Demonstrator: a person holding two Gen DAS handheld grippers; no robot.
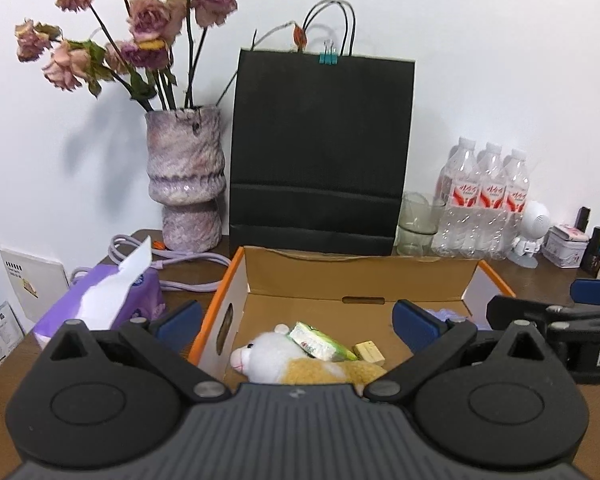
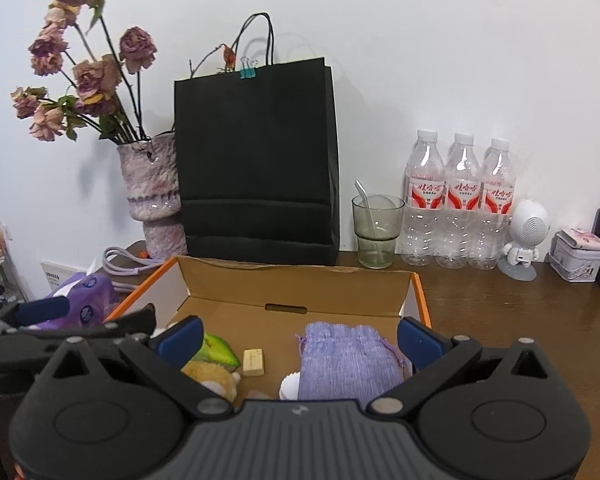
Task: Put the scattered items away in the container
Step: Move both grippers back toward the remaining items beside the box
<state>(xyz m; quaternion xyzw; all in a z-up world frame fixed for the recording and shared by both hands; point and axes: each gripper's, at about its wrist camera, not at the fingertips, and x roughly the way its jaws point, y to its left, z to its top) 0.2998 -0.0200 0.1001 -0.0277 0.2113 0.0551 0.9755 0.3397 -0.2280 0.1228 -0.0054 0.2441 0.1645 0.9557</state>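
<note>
An open cardboard box (image 1: 356, 276) (image 2: 300, 284) with orange-edged sides sits on the brown table. Inside lie a white and tan plush toy (image 1: 284, 360) (image 2: 216, 376), a green packet (image 1: 320, 342) (image 2: 218, 352), a small wooden block (image 1: 369, 351) (image 2: 254, 362), a purple knit pouch (image 2: 348, 360) and a white round item (image 2: 290, 388). My left gripper (image 1: 296, 322) hovers open over the box's near left part, empty. My right gripper (image 2: 298, 338) is open above the pouch, holding nothing. The right gripper's arm (image 1: 556, 316) shows at the right edge of the left wrist view.
Behind the box stand a black paper bag (image 1: 320, 148) (image 2: 256, 156), a vase of dried roses (image 1: 186, 176) (image 2: 150, 184), a glass with a spoon (image 2: 376, 228), three water bottles (image 1: 482, 200) (image 2: 460, 200), a white robot figure (image 2: 524, 240) and a tin (image 2: 578, 254). A purple tissue pack (image 1: 108, 300) (image 2: 86, 296) lies left.
</note>
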